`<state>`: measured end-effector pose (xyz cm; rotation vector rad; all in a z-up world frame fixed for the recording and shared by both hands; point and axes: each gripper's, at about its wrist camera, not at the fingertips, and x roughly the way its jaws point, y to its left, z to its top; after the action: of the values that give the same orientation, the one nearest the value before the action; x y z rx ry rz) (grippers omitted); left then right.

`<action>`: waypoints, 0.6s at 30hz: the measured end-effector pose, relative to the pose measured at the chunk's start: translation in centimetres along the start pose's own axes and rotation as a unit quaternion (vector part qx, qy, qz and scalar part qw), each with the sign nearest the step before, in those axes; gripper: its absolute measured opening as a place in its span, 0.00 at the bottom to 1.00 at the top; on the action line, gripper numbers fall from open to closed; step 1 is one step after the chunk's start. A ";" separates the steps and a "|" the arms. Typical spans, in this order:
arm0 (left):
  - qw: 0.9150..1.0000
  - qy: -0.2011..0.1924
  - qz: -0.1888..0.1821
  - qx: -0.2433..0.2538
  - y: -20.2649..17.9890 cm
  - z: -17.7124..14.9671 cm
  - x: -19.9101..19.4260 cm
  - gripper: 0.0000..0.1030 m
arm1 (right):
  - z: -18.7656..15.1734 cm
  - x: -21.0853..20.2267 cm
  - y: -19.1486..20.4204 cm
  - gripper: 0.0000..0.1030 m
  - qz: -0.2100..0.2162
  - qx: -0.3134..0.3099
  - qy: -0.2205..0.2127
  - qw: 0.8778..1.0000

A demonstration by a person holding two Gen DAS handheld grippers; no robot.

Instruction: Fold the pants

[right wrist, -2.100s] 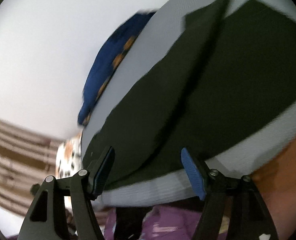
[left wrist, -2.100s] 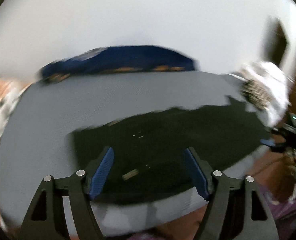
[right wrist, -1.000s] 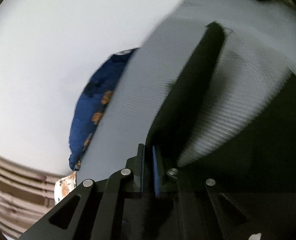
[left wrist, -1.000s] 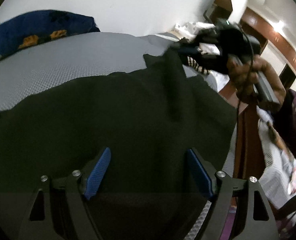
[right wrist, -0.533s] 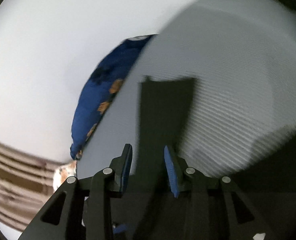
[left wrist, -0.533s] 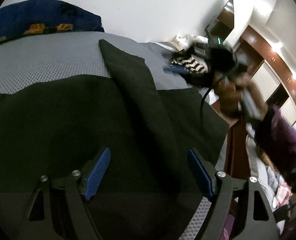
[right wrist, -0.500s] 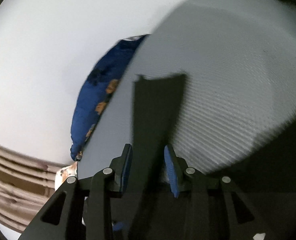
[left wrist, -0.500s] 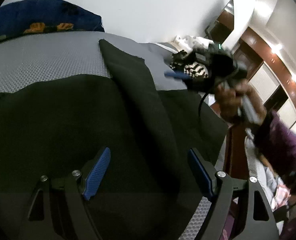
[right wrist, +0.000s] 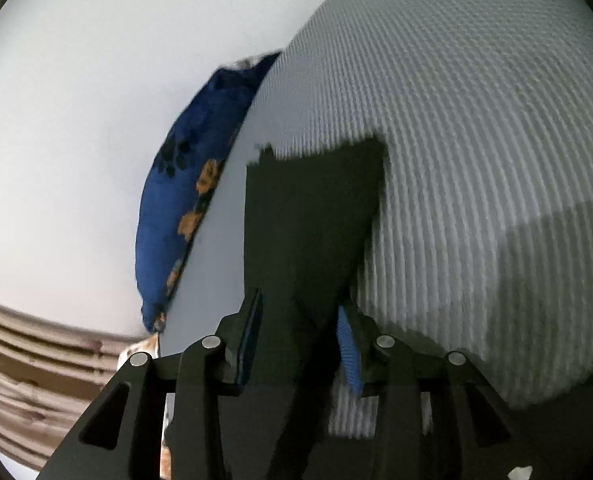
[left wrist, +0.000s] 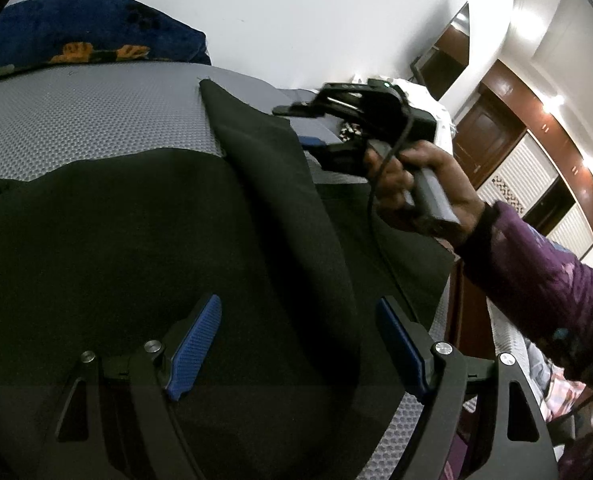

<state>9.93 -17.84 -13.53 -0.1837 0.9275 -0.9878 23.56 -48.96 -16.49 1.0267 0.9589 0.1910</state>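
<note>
Dark pants (left wrist: 116, 240) are spread on a grey bed (left wrist: 76, 120). One leg (left wrist: 264, 160) is laid over the rest, its end reaching toward the far side. My left gripper (left wrist: 296, 340) hovers open over the pants with nothing between its fingers. A hand holds my right gripper (left wrist: 300, 126) just above the bed beside that leg's end. In the right wrist view the leg (right wrist: 308, 220) runs between the parted blue pads of the right gripper (right wrist: 298, 332), which do not press on it.
A blue pillow with orange prints (left wrist: 76, 24) lies at the bed's far edge against a white wall, also in the right wrist view (right wrist: 184, 184). The person's purple sleeve (left wrist: 536, 280) reaches in from the right. Brown wardrobes (left wrist: 516, 160) stand beyond the bed.
The right gripper, shut on the pant leg's end a second ago, has parted its jaws and let it go. The leg now lies flat across the bed. The right hand has sunk lower.
</note>
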 end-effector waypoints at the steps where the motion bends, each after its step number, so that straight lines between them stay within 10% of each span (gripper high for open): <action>1: 1.000 -0.001 0.000 0.000 0.0 0.0 0.0 0.77 | 0.0 0.0 0.0 0.31 0.000 0.000 0.000 1.000; 5: 1.000 -0.001 -0.001 -0.002 0.1 0.0 0.0 0.77 | 1.4 0.7 0.5 0.07 -0.034 -0.020 -0.005 0.999; 18: 1.000 0.000 0.010 0.007 -0.2 0.0 0.0 0.77 | -2.7 -12.9 0.4 0.05 -0.051 0.014 -0.127 0.990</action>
<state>9.87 -17.94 -13.43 -0.1628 0.9217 -0.9764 13.89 -54.11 -9.09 0.9983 0.7811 -0.0382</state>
